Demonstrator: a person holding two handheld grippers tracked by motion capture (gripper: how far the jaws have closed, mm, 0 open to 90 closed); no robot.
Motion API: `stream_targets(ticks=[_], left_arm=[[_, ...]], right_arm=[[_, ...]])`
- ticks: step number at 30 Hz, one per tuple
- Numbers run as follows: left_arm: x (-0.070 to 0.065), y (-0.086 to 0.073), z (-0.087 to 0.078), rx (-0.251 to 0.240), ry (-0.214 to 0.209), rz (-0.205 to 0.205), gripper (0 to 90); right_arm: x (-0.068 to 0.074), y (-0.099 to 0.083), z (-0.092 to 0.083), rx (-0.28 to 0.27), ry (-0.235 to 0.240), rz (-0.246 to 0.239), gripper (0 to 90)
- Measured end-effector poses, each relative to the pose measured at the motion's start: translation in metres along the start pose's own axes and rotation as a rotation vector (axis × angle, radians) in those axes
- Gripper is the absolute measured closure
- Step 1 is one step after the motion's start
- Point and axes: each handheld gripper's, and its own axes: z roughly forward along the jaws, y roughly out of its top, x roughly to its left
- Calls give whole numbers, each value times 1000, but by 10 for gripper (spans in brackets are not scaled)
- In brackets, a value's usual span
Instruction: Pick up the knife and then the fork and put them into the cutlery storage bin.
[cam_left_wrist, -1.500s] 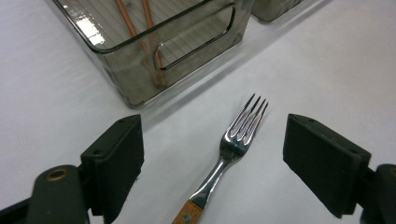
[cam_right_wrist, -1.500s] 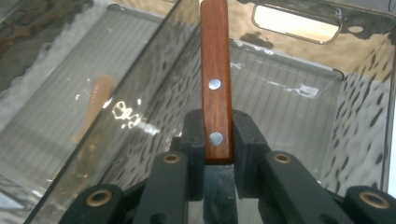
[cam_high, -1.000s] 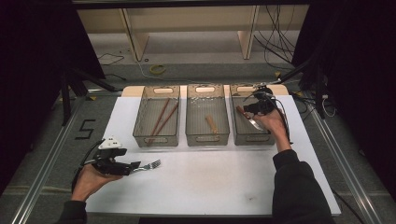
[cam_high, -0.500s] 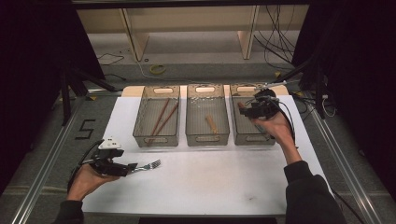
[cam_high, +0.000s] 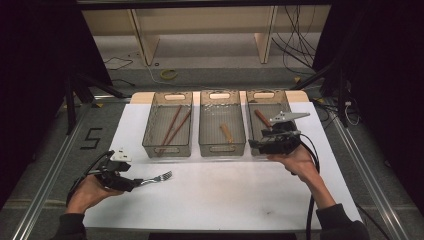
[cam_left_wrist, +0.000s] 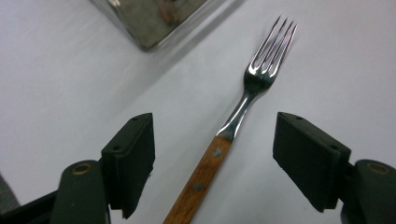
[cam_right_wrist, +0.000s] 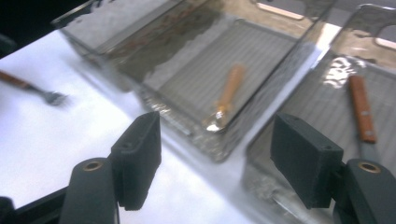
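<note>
Item: steel fork with riveted wooden handle (cam_left_wrist: 243, 116), flat on white table (cam_high: 225, 200), lying between my left gripper's (cam_left_wrist: 212, 163) parted jaws, just closing, untouched. My right gripper (cam_right_wrist: 215, 163), empty, just opening, by clear bins (cam_high: 222, 125).
</note>
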Motion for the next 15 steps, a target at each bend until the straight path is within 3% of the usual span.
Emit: stream_targets(ticks=[5, 11, 15], left_arm=[[6, -7, 1, 38, 16, -12, 345], [11, -14, 3, 79, -3, -18, 373], [13, -17, 8, 111, 12, -21, 374]], right_arm=[[14, -18, -10, -9, 32, -30, 332], [22, -39, -17, -28, 52, -15, 325], [28, -49, -19, -40, 60, -6, 317]])
